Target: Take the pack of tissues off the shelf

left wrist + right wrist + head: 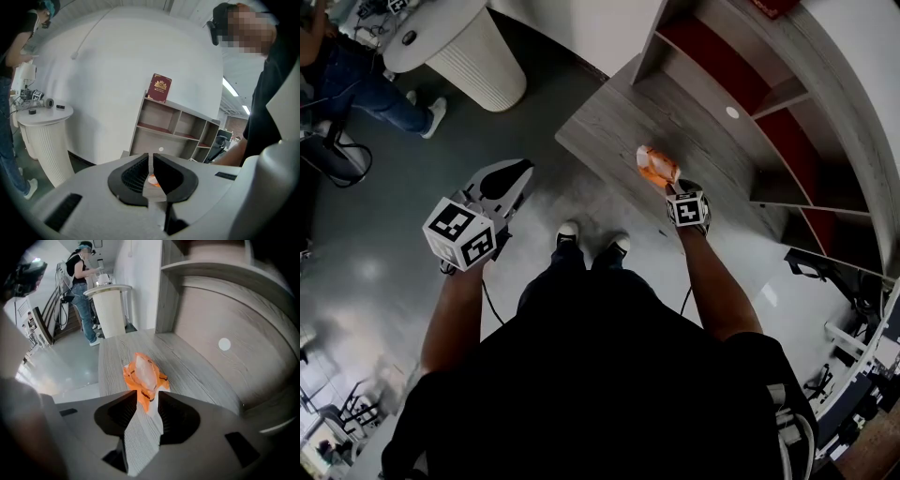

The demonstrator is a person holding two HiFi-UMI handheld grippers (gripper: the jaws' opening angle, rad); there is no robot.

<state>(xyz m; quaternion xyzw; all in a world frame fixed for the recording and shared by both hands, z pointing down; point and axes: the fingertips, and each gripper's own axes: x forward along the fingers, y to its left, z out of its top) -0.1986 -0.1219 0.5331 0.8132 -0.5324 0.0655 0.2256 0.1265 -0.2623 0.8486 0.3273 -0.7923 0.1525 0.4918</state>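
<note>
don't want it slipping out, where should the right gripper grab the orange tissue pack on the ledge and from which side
Pinch the tissue pack across its narrow width, at mid-body rather than the crinkled end. It lies flat on the ledge, long axis pointing away from the right gripper, so probably come down from above.

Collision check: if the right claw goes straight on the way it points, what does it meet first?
Likely the orange tissue pack, its near end between the tips of the right claw; beneath it, the shelf board.

Tissue pack [143,373] btm end hidden behind right claw [147,398].
</note>
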